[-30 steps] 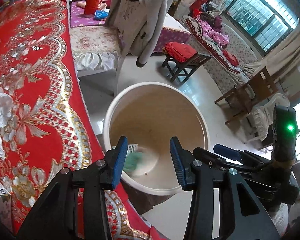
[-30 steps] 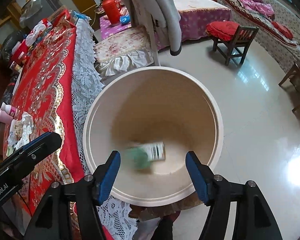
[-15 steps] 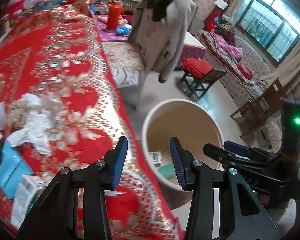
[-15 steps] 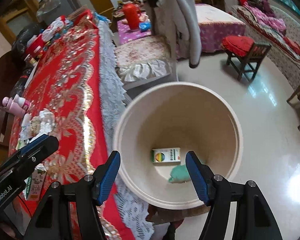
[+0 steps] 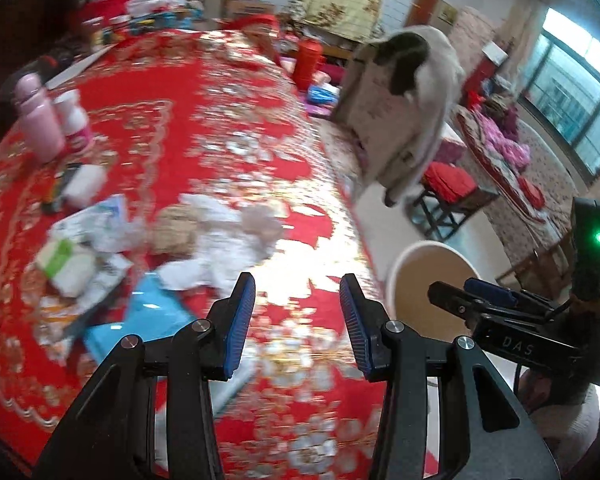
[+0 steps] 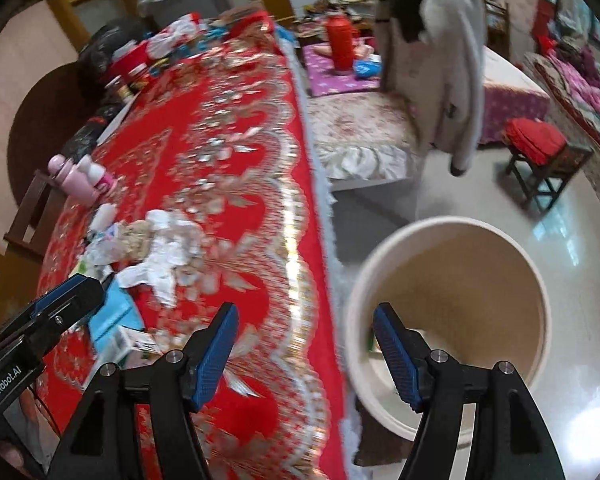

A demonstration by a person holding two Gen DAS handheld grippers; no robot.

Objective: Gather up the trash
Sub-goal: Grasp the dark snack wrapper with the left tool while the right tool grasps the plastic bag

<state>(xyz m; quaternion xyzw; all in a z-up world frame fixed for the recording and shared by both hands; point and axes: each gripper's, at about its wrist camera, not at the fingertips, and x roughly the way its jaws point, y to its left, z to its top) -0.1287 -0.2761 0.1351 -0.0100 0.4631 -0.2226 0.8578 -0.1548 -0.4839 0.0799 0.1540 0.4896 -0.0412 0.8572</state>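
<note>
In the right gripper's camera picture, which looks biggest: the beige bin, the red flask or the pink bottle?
1. Beige bin, though it is nearest.
2. Red flask.
3. Pink bottle.
The last two look close; distance makes that unsure.

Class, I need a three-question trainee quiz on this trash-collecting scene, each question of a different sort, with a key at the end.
1. True or false: the left tool is carrying a piece of trash.
2. Where does the cream bin stand? A) on the table B) on the floor beside the red tablecloth C) on the stool
3. Fill in: the crumpled white paper lies on the ______.

Key
1. False: nothing sits between its blue pads, and the right tool is empty as well.
2. B
3. Red tablecloth, next to the light blue box.
</note>
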